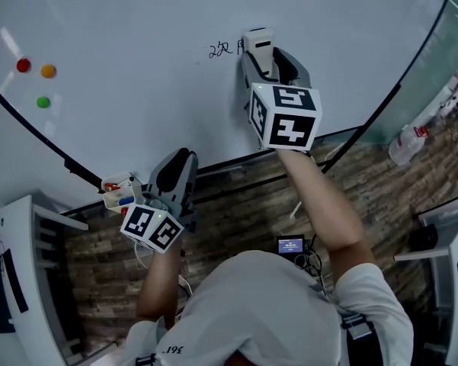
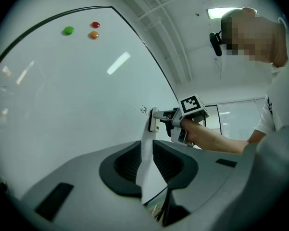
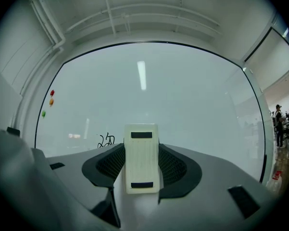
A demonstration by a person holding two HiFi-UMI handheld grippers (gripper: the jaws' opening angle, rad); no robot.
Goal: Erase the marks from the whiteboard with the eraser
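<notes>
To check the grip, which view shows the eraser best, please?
The right gripper view: the eraser sits centred, full-face, in the right gripper. Head view shows only its end; left gripper view shows it small, edge-on.

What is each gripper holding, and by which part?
Right gripper clamps the white rectangular eraser across its long side edges; left gripper holds nothing, jaws slightly apart.

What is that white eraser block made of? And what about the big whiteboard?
The eraser looks like hard cream plastic with a matte finish: its back has fine moulded ribs and two dark slots. The whiteboard seems to be a smooth, glossy coated sheet, since it mirrors a bright streak of light. What lies under the coating cannot be told.
</notes>
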